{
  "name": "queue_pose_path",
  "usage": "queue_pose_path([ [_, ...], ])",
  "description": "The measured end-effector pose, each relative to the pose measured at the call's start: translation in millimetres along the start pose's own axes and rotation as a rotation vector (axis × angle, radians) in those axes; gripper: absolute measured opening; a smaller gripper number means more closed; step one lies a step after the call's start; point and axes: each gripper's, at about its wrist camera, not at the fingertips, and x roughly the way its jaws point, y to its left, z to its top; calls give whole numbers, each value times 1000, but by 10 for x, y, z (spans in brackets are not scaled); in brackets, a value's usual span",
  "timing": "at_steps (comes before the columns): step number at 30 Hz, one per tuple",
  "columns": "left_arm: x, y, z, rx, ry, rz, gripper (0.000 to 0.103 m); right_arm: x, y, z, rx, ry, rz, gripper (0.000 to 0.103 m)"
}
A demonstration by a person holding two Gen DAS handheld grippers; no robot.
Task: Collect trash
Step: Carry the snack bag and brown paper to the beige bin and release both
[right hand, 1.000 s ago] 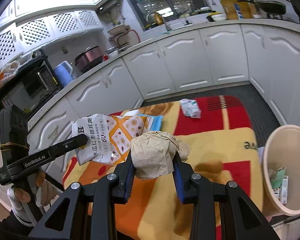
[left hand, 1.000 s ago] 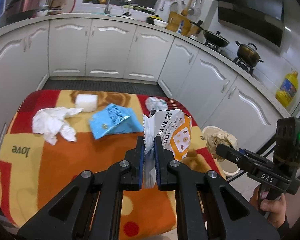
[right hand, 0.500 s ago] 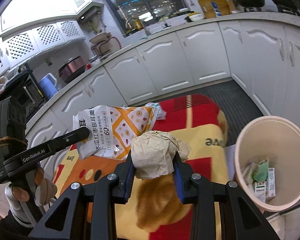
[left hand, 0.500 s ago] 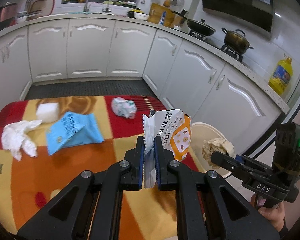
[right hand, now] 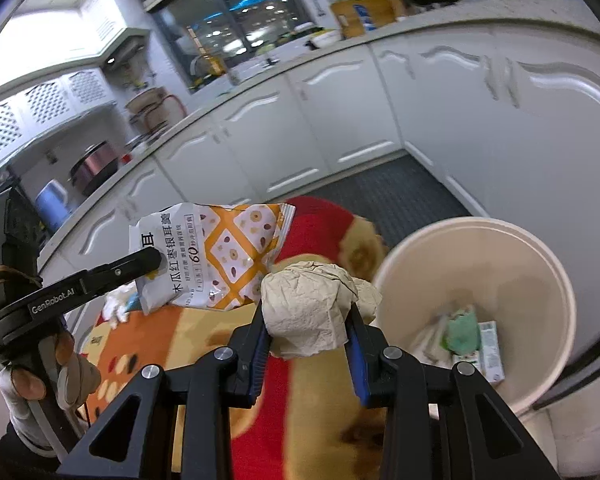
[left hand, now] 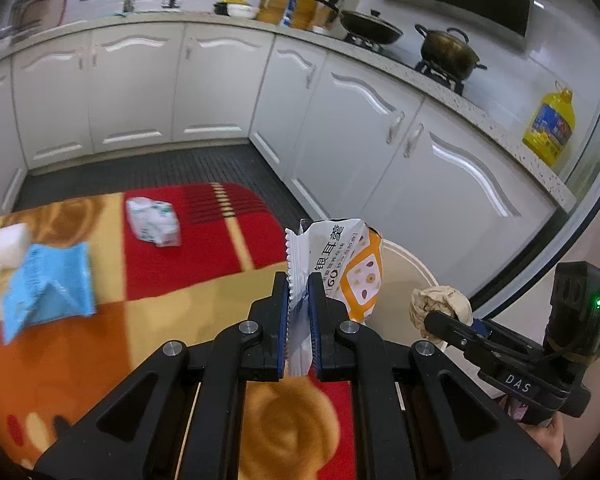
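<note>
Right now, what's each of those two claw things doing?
Left gripper: shut on the snack packet.
Right gripper: shut on the crumpled paper ball.

open bin mouth (right hand: 476,240) beside table edge (right hand: 364,248), trash only at its bottom

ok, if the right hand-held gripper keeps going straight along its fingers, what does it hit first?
Probably the blanket-covered table near its edge. The right hand-held gripper, shut on the crumpled brown paper, points downward with the beige bin off to its right. Depth is unclear.
</note>
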Motion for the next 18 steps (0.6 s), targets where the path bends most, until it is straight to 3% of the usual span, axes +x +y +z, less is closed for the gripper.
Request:
queue_pose_path([
  [18, 1119, -525, 35, 36, 121, -11, 7, 276, -858, -86, 125, 74, -153, 33],
])
